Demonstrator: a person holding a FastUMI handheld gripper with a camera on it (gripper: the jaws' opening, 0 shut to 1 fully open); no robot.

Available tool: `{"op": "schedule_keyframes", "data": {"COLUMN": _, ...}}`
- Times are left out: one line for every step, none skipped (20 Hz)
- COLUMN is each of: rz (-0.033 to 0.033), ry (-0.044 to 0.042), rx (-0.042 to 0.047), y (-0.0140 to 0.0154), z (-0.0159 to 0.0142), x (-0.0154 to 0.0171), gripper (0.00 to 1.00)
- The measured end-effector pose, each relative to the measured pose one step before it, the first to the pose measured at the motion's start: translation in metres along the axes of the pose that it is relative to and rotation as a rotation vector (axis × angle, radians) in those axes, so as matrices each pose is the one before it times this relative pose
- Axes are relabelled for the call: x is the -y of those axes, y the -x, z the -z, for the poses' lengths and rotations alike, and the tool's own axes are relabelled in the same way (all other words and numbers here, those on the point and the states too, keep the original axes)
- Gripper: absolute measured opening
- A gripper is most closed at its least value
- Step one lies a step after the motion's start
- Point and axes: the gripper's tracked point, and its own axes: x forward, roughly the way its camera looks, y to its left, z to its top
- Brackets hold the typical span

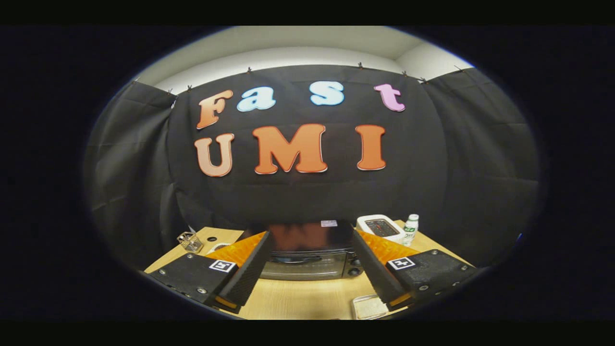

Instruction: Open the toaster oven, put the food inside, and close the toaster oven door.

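Observation:
The toaster oven (310, 257) is a dark box with a glass door and knobs on its right side; it stands on the wooden table (307, 298) with its door closed. It lies beyond my gripper (310, 269), framed between the two fingers. The fingers are spread wide apart with nothing between them, so the gripper is open. A small pale tray (369, 306) lies on the table close under the right finger, partly hidden by it; I cannot tell what is in it.
A white slot toaster (381, 228) and a small white bottle (411, 229) stand behind the oven on the right. A small clear wire-like holder (190, 241) sits at the table's back left. The black cloth wall closes off the table's far side.

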Motion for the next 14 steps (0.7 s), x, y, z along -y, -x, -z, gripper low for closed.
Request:
{"op": "schedule_keyframes", "data": {"rz": -0.00681, "ry": 0.00051, "rx": -0.01901, "y": -0.01036, "z": 0.00864, "x": -0.00573, "gripper": 0.99}}
{"op": "schedule_keyframes", "data": {"rz": -0.00926, "ry": 0.0014, "rx": -0.01214, "y": -0.00952, "z": 0.00584, "x": -0.00522, "gripper": 0.99}}
{"op": "schedule_keyframes", "data": {"rz": -0.00804, "ry": 0.00448, "rx": -0.0123, "y": -0.01001, "z": 0.00587, "x": -0.00468, "gripper": 0.99}}
{"op": "schedule_keyframes", "data": {"rz": -0.00238, "ry": 0.00736, "rx": -0.01643, "y": -0.01097, "z": 0.00658, "x": -0.00278, "gripper": 0.99}}
{"op": "schedule_keyframes", "data": {"rz": -0.00031, "ry": 0.008, "rx": -0.01866, "y": -0.01034, "z": 0.00786, "x": -0.00177, "gripper": 0.99}}
{"op": "schedule_keyframes", "data": {"rz": -0.0009, "ry": 0.00595, "rx": -0.02559, "y": -0.00989, "z": 0.00712, "x": -0.00188, "gripper": 0.99}}
{"op": "schedule_keyframes", "data": {"rz": -0.00289, "ry": 0.00405, "rx": -0.02551, "y": -0.0079, "z": 0.00819, "x": -0.00306, "gripper": 0.99}}
{"op": "schedule_keyframes", "data": {"rz": -0.0004, "ry": 0.0075, "rx": -0.01862, "y": -0.00881, "z": 0.00583, "x": -0.00205, "gripper": 0.99}}
{"op": "schedule_keyframes", "data": {"rz": 0.0029, "ry": 0.01026, "rx": -0.01617, "y": -0.00791, "z": 0.00505, "x": -0.00088, "gripper": 0.99}}
{"op": "schedule_keyframes", "data": {"rz": 0.00108, "ry": 0.01024, "rx": -0.01897, "y": -0.00843, "z": 0.00579, "x": -0.00141, "gripper": 0.99}}
{"op": "schedule_keyframes", "data": {"rz": 0.00021, "ry": 0.0128, "rx": -0.01763, "y": -0.0094, "z": 0.00539, "x": -0.00309, "gripper": 0.99}}
{"op": "schedule_keyframes", "data": {"rz": 0.00192, "ry": 0.01402, "rx": -0.01648, "y": -0.00702, "z": 0.00551, "x": -0.00249, "gripper": 0.99}}
{"op": "schedule_keyframes", "data": {"rz": 0.00483, "ry": 0.01369, "rx": -0.01594, "y": -0.00635, "z": 0.00448, "x": -0.00092, "gripper": 0.99}}
{"op": "schedule_keyframes", "data": {"rz": 0.00128, "ry": 0.00767, "rx": -0.01624, "y": -0.00414, "z": 0.00352, "x": -0.00117, "gripper": 1.0}}
